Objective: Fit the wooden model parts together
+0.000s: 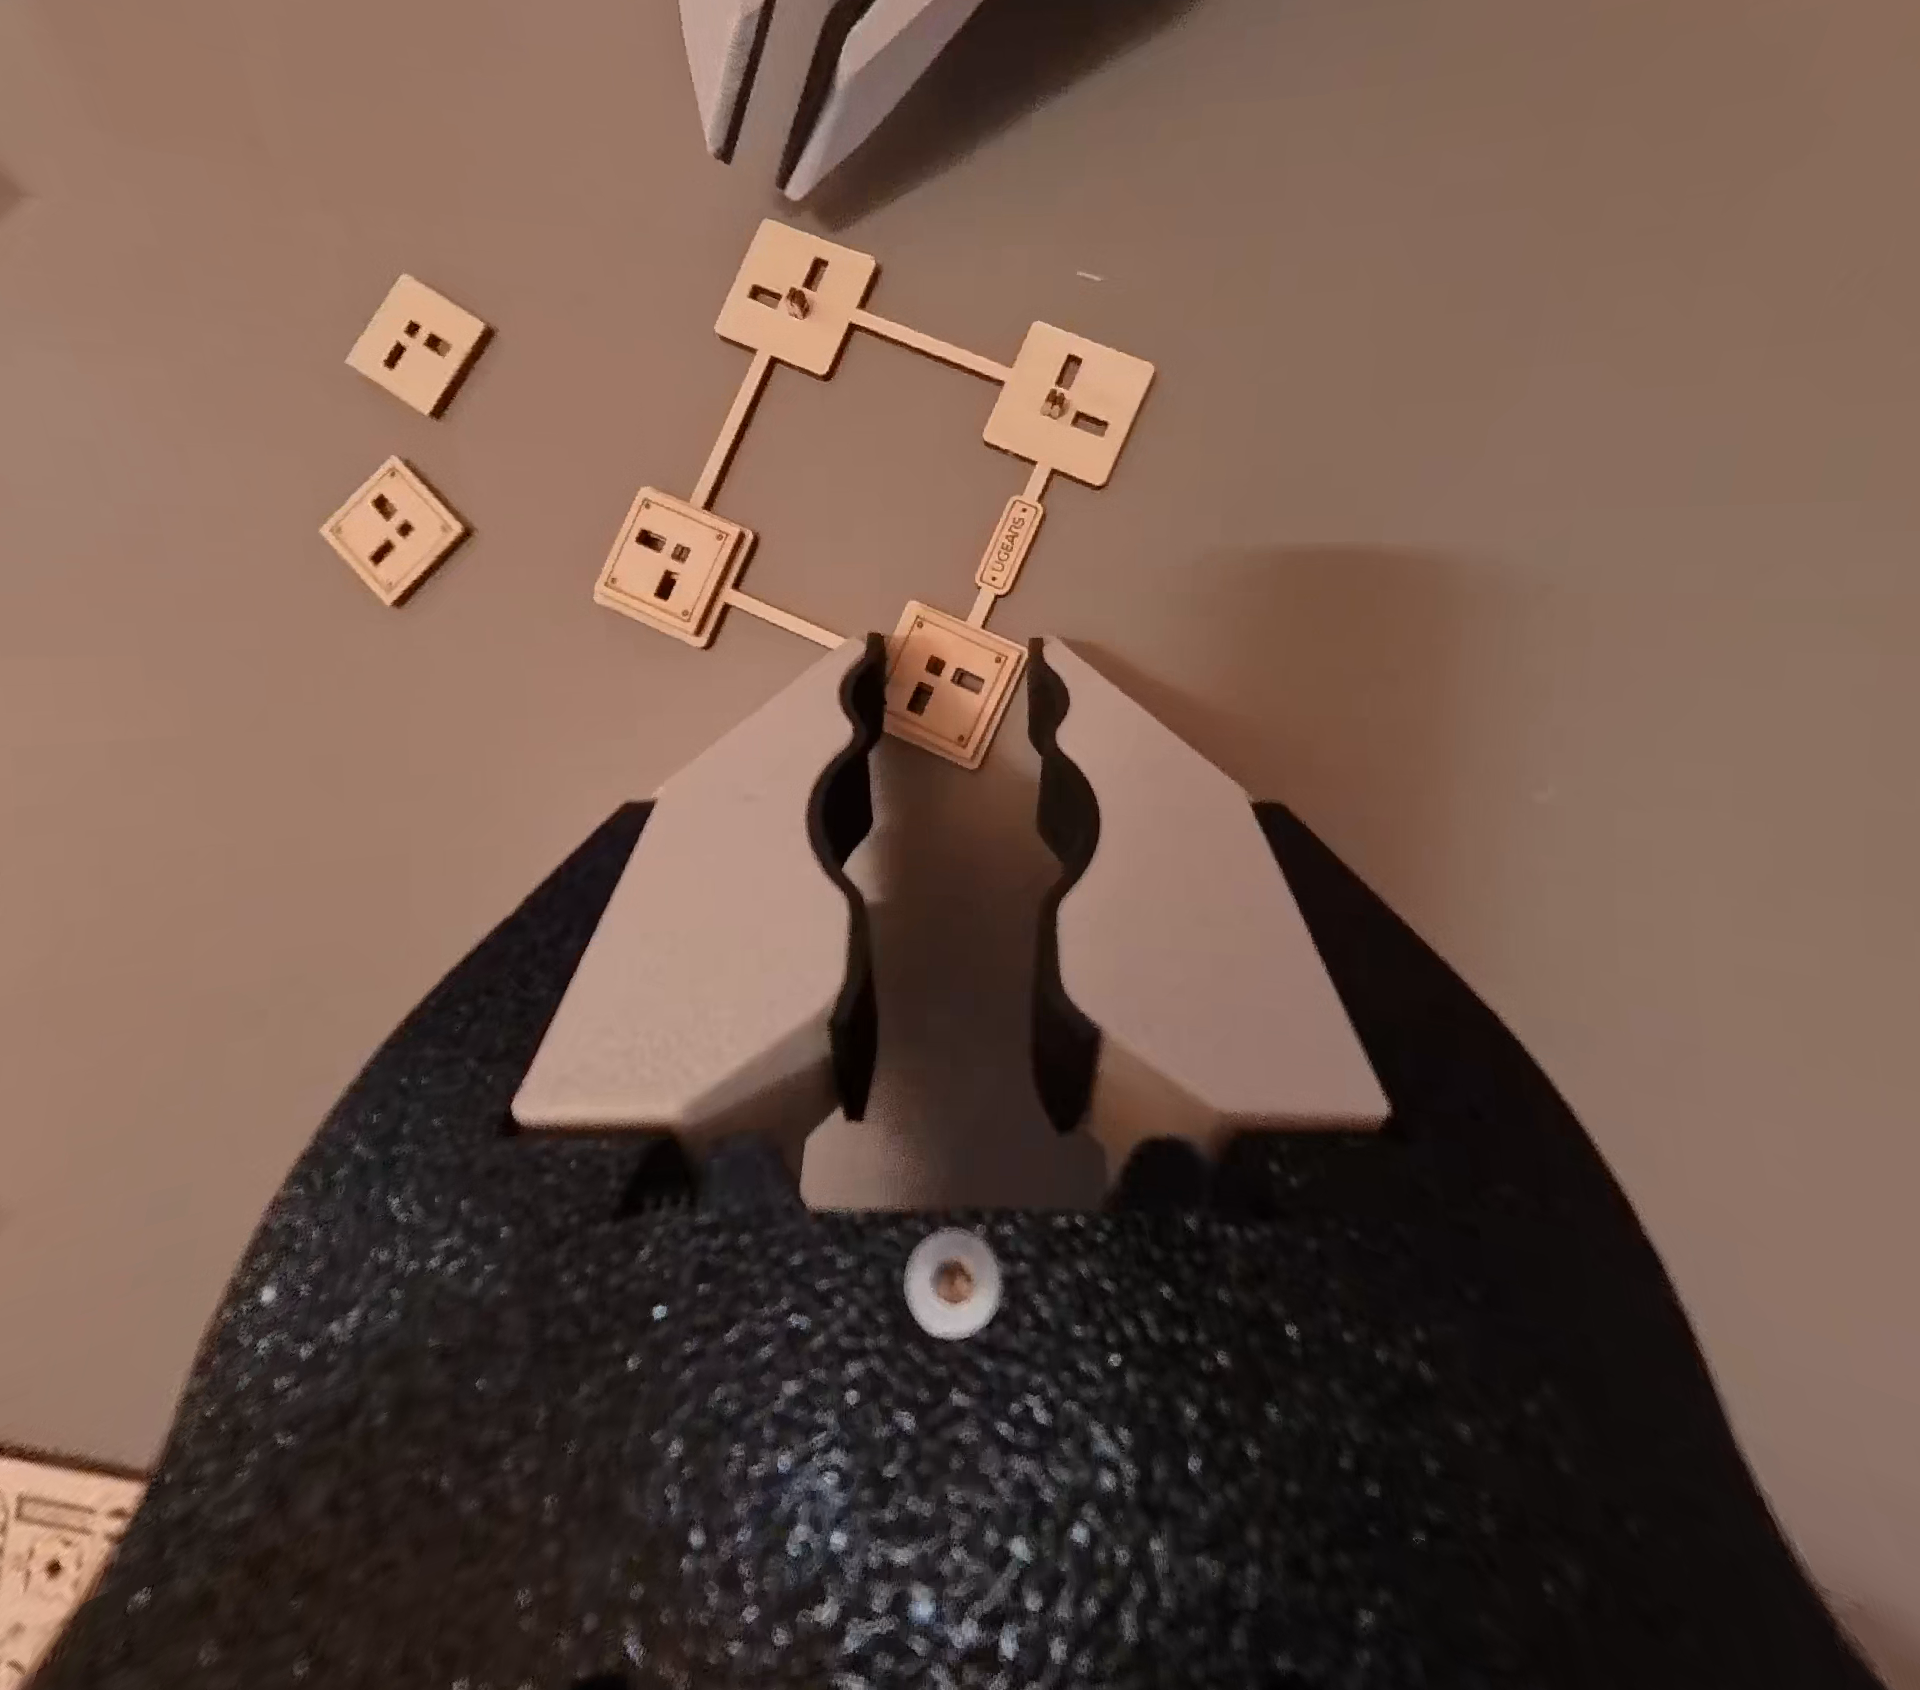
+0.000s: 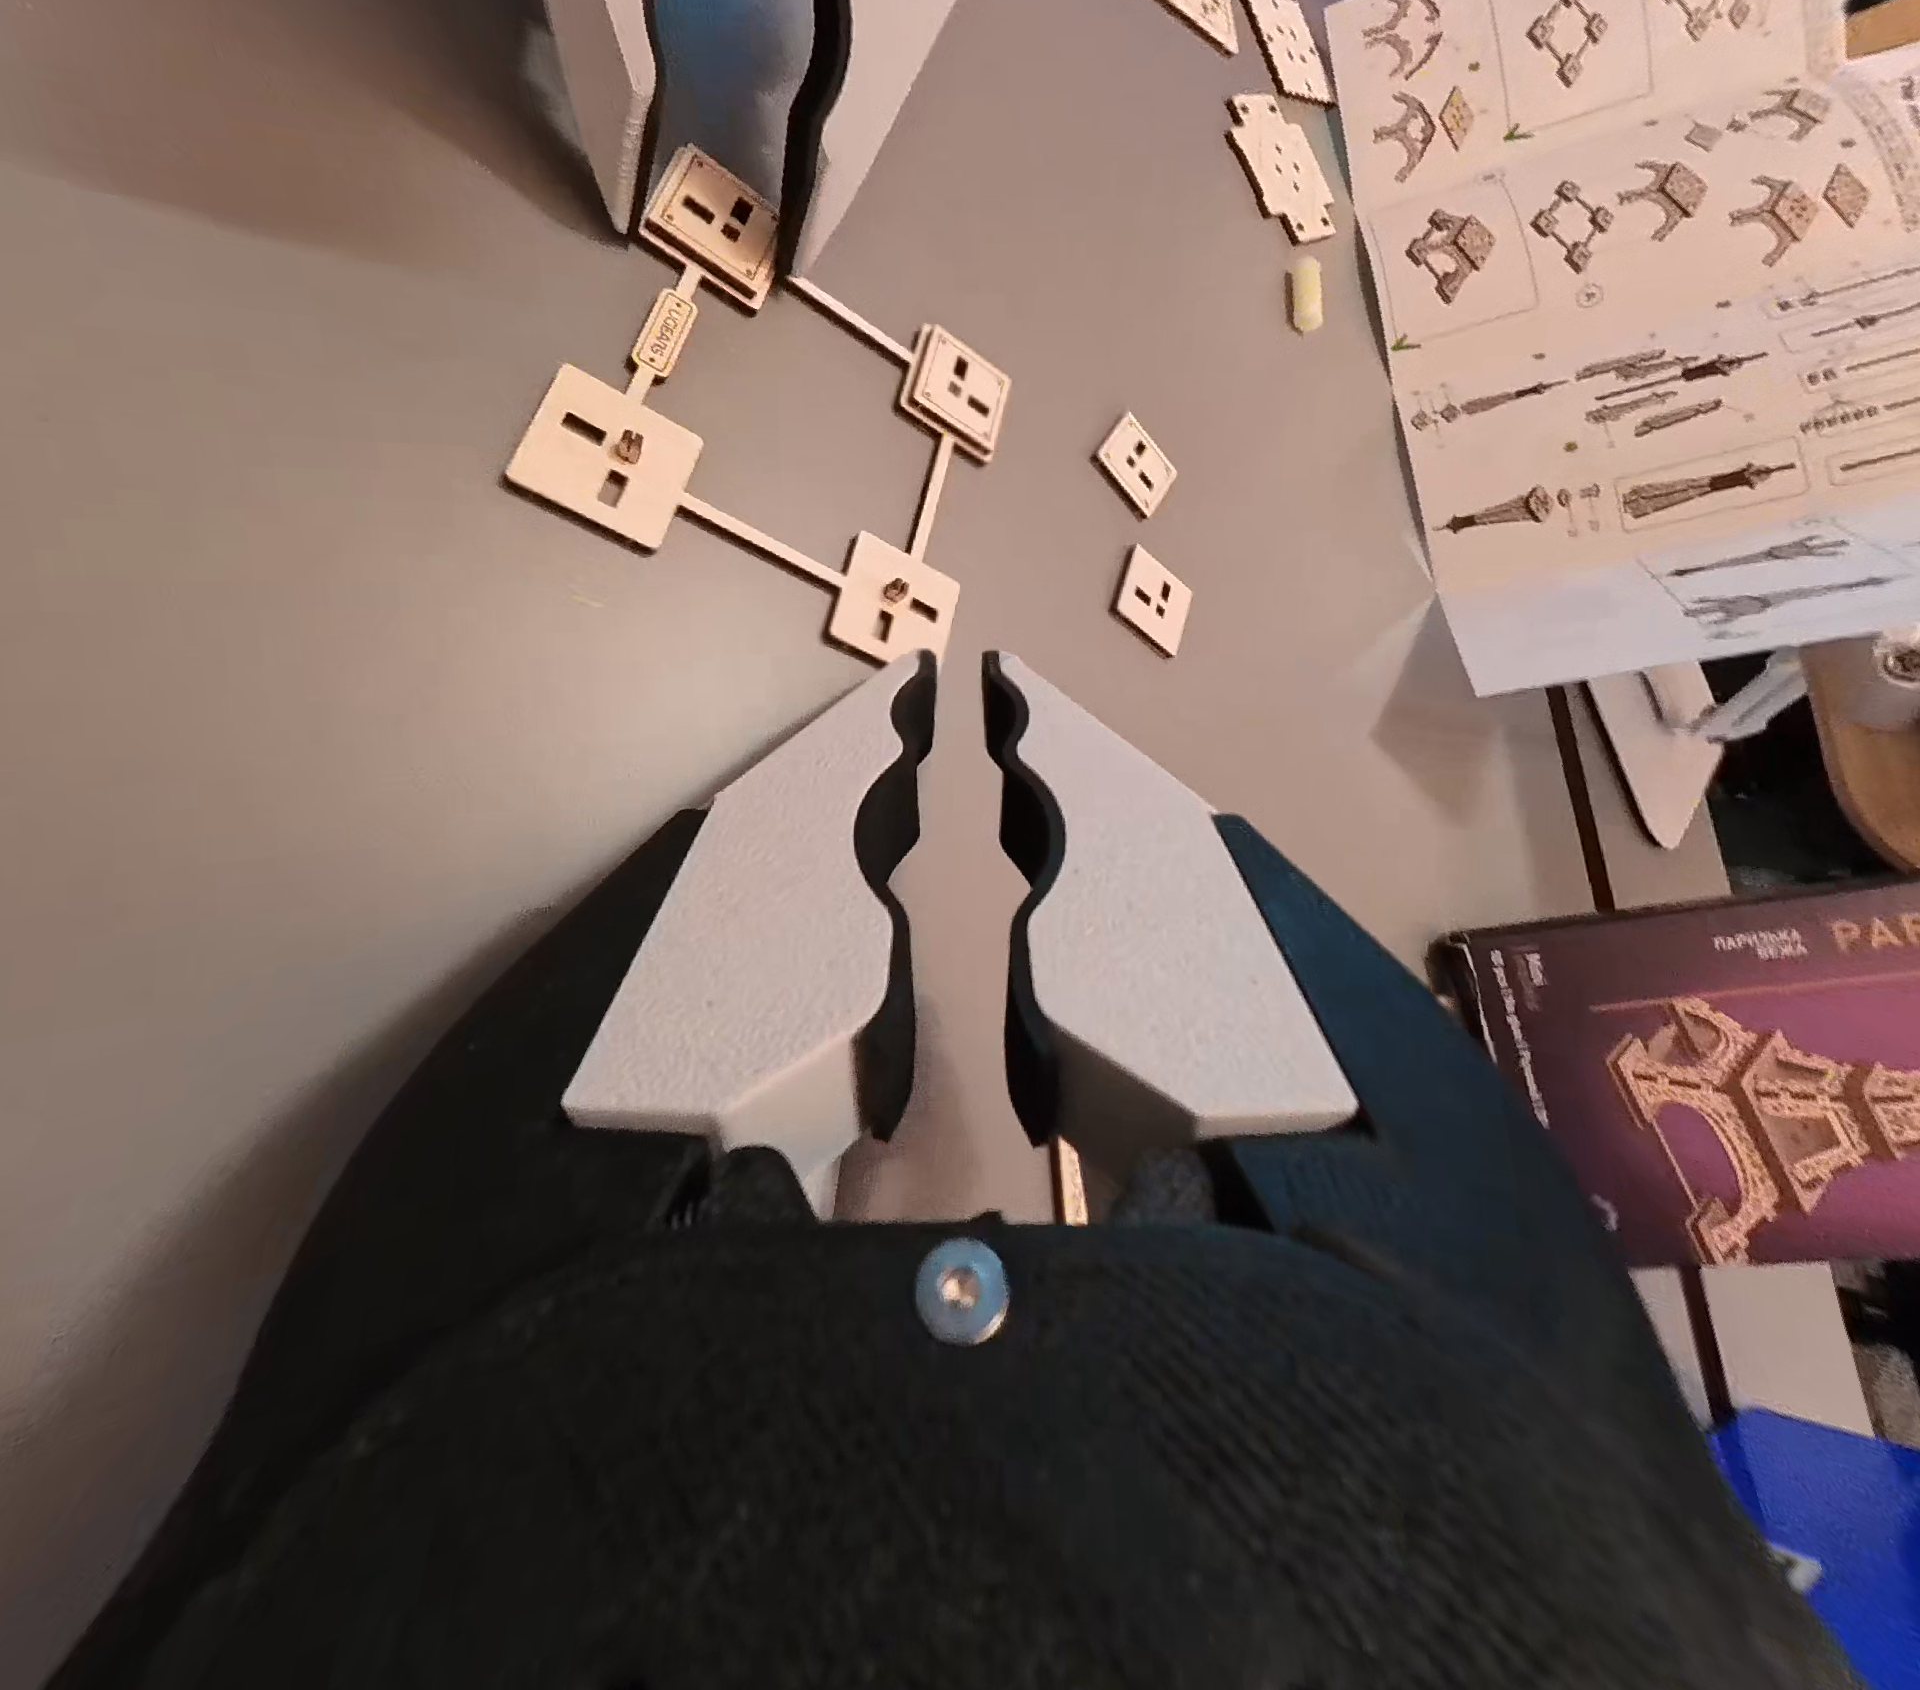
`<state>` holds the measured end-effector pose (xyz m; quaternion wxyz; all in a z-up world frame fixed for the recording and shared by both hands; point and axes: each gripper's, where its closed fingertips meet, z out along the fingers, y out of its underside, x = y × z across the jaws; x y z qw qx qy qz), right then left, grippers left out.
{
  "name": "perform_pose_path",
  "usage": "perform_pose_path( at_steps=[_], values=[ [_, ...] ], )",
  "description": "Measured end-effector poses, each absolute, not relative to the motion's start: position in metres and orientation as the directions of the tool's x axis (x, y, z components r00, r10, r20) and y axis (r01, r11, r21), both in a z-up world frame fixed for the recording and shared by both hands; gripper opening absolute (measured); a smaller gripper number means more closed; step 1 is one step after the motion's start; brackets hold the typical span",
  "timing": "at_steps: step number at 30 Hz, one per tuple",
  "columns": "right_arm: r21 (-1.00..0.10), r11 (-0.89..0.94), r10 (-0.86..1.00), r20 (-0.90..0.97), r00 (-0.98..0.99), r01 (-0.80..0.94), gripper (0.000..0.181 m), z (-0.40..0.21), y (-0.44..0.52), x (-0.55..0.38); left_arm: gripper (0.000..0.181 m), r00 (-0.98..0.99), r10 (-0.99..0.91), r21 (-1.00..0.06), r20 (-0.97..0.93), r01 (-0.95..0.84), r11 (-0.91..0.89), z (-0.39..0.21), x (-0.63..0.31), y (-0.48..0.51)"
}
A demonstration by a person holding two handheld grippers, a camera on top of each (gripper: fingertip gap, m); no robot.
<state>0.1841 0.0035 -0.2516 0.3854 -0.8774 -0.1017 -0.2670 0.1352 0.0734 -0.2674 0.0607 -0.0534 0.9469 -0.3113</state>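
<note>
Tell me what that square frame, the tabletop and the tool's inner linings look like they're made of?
Square frame: thin pale wood, probably laser-cut plywood, given the dark-edged slots and flat matte face.
Tabletop: smooth matte grey, likely laminate; unsure.
Left tool: hard grey matte plastic with black wavy inner linings, seemingly rubber or foam.

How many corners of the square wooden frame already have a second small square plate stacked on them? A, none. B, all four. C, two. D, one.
C: on the square wooden frame, the corner plate between the left gripper fingertips and the neighbouring stacked corner plate show doubled edges; the other two corners are single, and two loose square plates lie apart on the table.
</note>
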Motion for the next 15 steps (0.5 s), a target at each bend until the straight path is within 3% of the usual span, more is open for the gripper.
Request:
perform_pose_path(
  at_steps=[6, 10, 15],
  values=[
    [-0.601, -0.705, -0.036, 0.561, 0.827, 0.377, 0.001, -0.261, 0.014, 0.189, 0.030, -0.976, -0.207, -0.603, -0.065, -0.127, 0.788, -0.265, 0.130, 0.078],
    [-0.619, -0.709, -0.103, 0.565, 0.818, 0.338, 0.006, -0.255, 0.006, 0.200, 0.024, -0.956, -0.232, -0.688, -0.181, -0.045, 0.724, -0.236, 0.159, 0.073],
    [-0.683, -0.691, -0.262, 0.542, 0.798, 0.236, 0.011, -0.243, -0.010, 0.222, 0.033, -0.952, -0.150, -0.605, -0.268, 0.045, 0.795, -0.232, 0.219, 0.073]
  ],
)
